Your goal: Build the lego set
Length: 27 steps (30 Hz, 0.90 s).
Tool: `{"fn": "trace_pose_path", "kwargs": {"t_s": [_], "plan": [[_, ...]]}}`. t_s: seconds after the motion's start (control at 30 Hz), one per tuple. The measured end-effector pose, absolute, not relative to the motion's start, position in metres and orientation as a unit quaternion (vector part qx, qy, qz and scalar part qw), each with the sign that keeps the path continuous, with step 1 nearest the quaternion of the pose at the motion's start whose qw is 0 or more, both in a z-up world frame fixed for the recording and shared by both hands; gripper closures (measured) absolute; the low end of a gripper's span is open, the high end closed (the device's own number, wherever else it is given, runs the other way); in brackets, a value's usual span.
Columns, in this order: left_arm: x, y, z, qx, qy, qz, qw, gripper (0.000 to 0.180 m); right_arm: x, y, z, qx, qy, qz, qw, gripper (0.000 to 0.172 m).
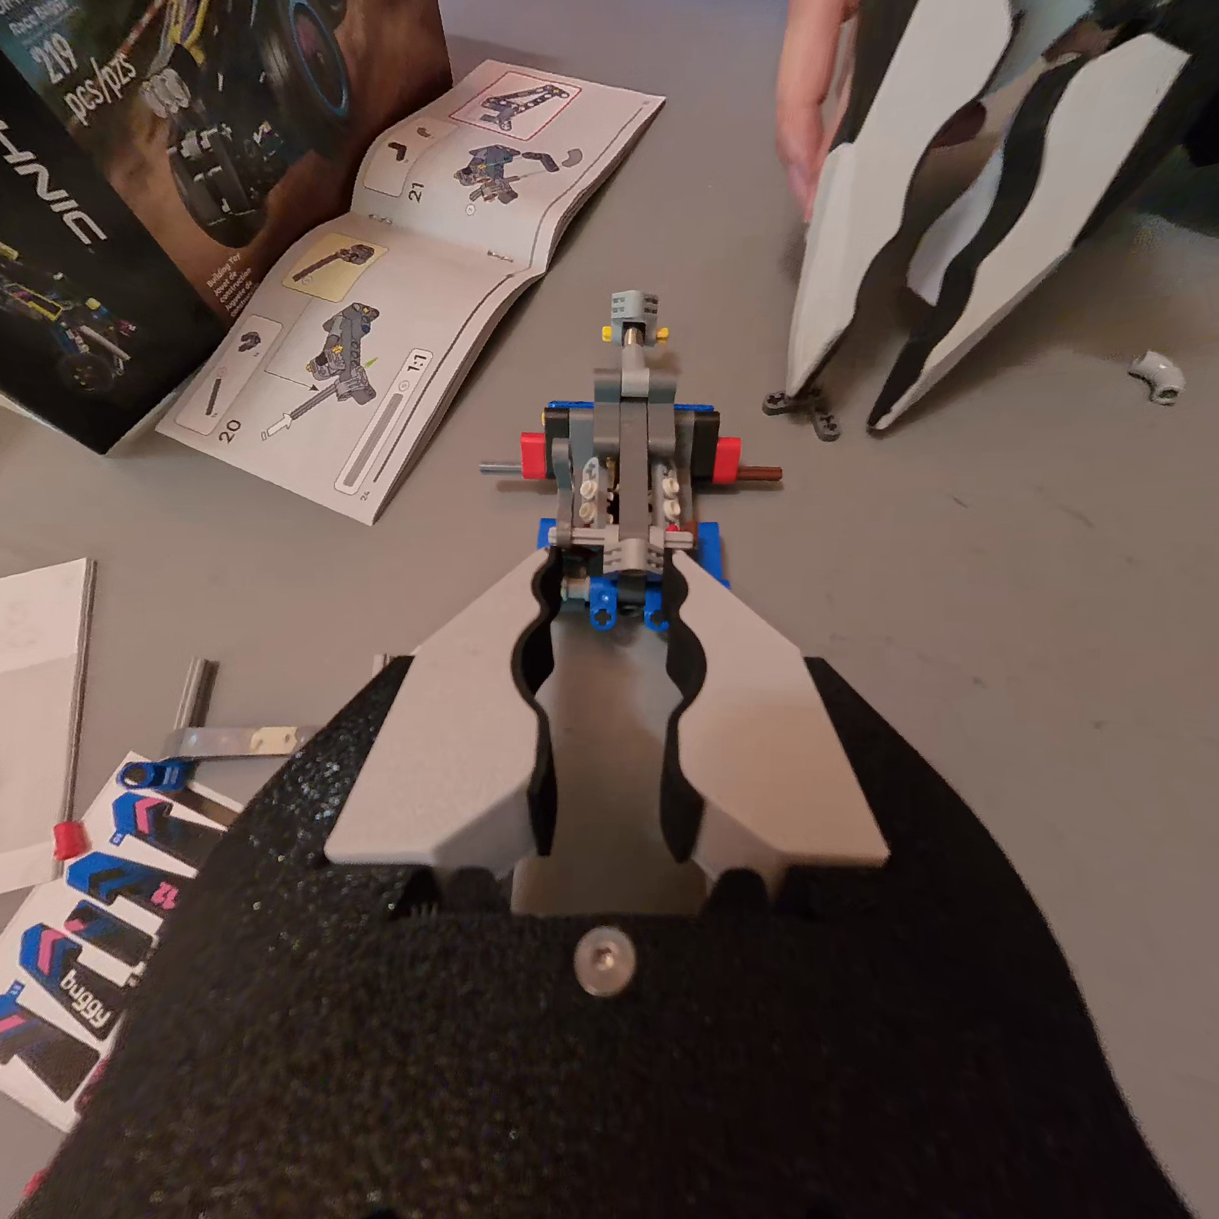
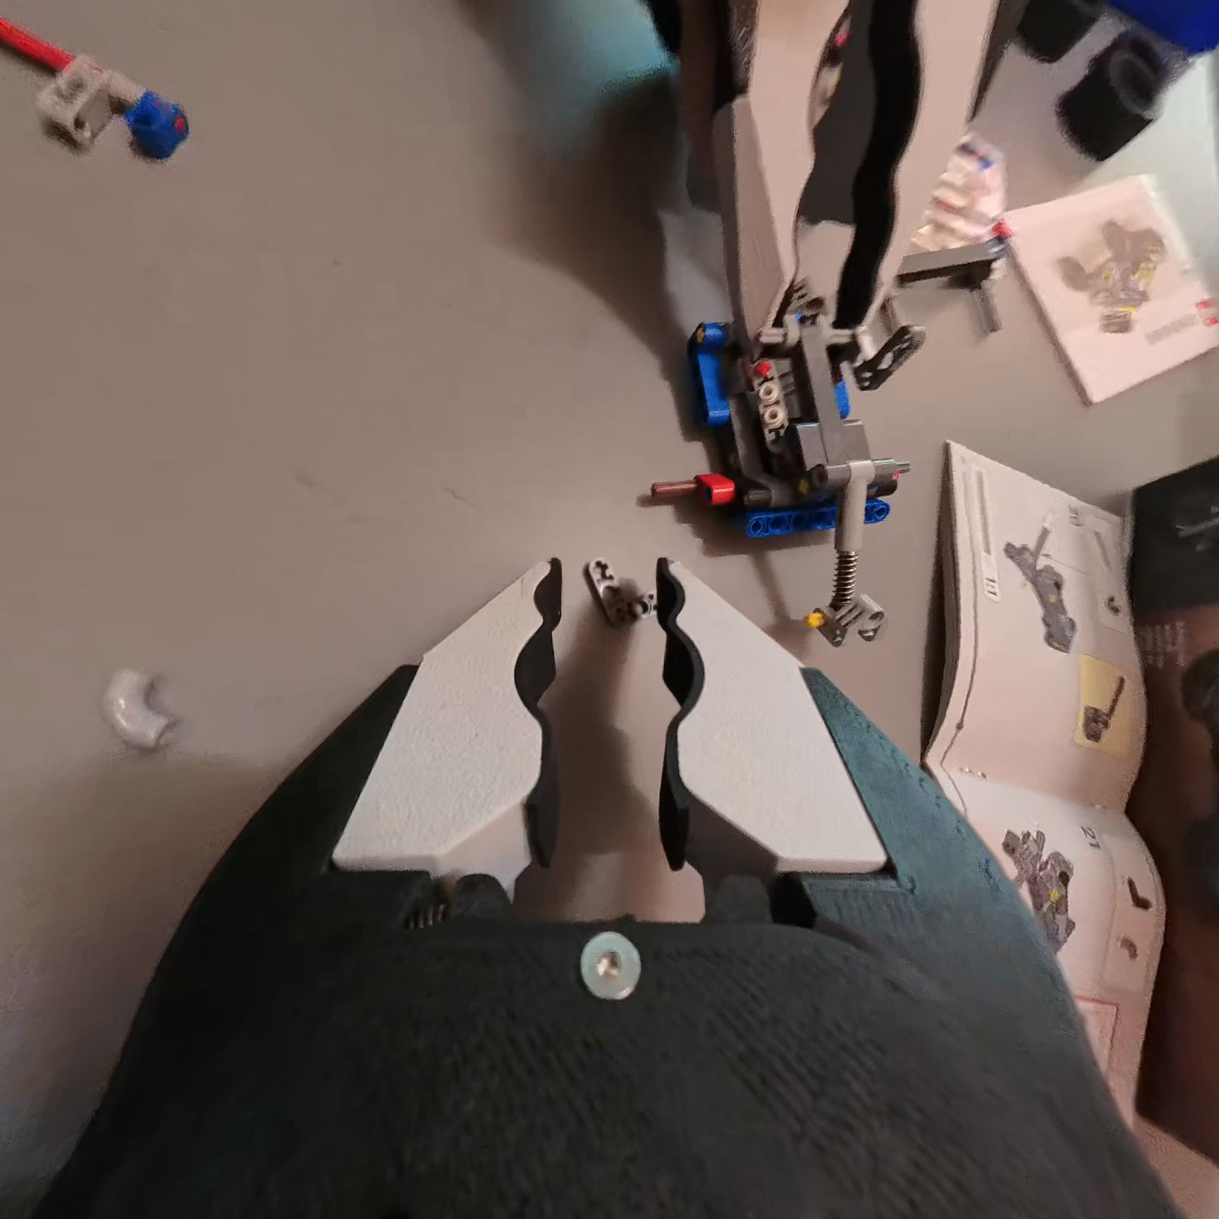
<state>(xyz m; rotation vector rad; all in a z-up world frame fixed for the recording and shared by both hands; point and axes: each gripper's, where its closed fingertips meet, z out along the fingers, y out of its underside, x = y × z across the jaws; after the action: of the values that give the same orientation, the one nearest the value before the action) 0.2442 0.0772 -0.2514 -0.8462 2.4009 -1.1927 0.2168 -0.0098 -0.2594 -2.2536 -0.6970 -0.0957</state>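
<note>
Fingers of my left gripper (image 1: 610, 580) reach level and forward over the grey table (image 1: 923, 593), narrowly parted and clamped on the near blue-and-grey end of the brick-built chassis (image 1: 626, 462), whose shock-absorber arm points straight away from me. My right gripper (image 2: 608, 580) tilts down toward the tabletop, jaws partly open, with a small dark grey angled connector (image 2: 617, 593) lying on the table between the tips; it sits just against the right pad, clear of the left one, so nothing is gripped. Ahead and right of those tips stands the chassis. Left of my left gripper, the open instruction booklet (image 1: 422, 283) leans by the product box (image 1: 132, 165); nearer me lies a sticker sheet (image 1: 86, 923). A pale curved piece (image 2: 135, 709) rests left of my right gripper.
</note>
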Motion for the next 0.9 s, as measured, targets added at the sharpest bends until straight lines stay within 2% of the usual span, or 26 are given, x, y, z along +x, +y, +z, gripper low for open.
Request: {"fn": "trace_pose_path", "kwargs": {"t_s": [0.13, 0.2, 0.37, 0.47, 0.57, 0.67, 0.9], "plan": [[0.244, 0.077, -0.252, -0.299, 0.841, -0.422, 0.157, 0.154, 0.217, -0.012, -0.266, -0.886, -0.320, 0.014, 0.336, 0.154], [0.243, 0.077, -0.252, -0.298, 0.841, -0.424, 0.154, 0.154, 0.217, -0.015, -0.268, -0.887, -0.330, 0.045, 0.320, 0.165], [0.242, 0.077, -0.252, -0.296, 0.841, -0.427, 0.149, 0.154, 0.214, -0.008, -0.268, -0.880, -0.327, 0.061, 0.340, 0.167], [0.243, 0.077, -0.252, -0.304, 0.838, -0.430, 0.146, 0.155, 0.219, 0.007, -0.263, -0.871, -0.332, -0.059, 0.358, 0.167], [0.242, 0.076, -0.252, -0.318, 0.834, -0.431, 0.133, 0.160, 0.205, 0.042, -0.224, -0.803, -0.315, -0.216, 0.458, 0.168], [0.243, 0.076, -0.252, -0.331, 0.831, -0.429, 0.127, 0.165, 0.210, 0.049, -0.228, -0.774, -0.345, -0.339, 0.408, 0.167], [0.243, 0.075, -0.251, -0.327, 0.837, -0.413, 0.148, 0.167, 0.225, 0.059, -0.227, -0.778, -0.293, -0.361, 0.424, 0.168]]}}
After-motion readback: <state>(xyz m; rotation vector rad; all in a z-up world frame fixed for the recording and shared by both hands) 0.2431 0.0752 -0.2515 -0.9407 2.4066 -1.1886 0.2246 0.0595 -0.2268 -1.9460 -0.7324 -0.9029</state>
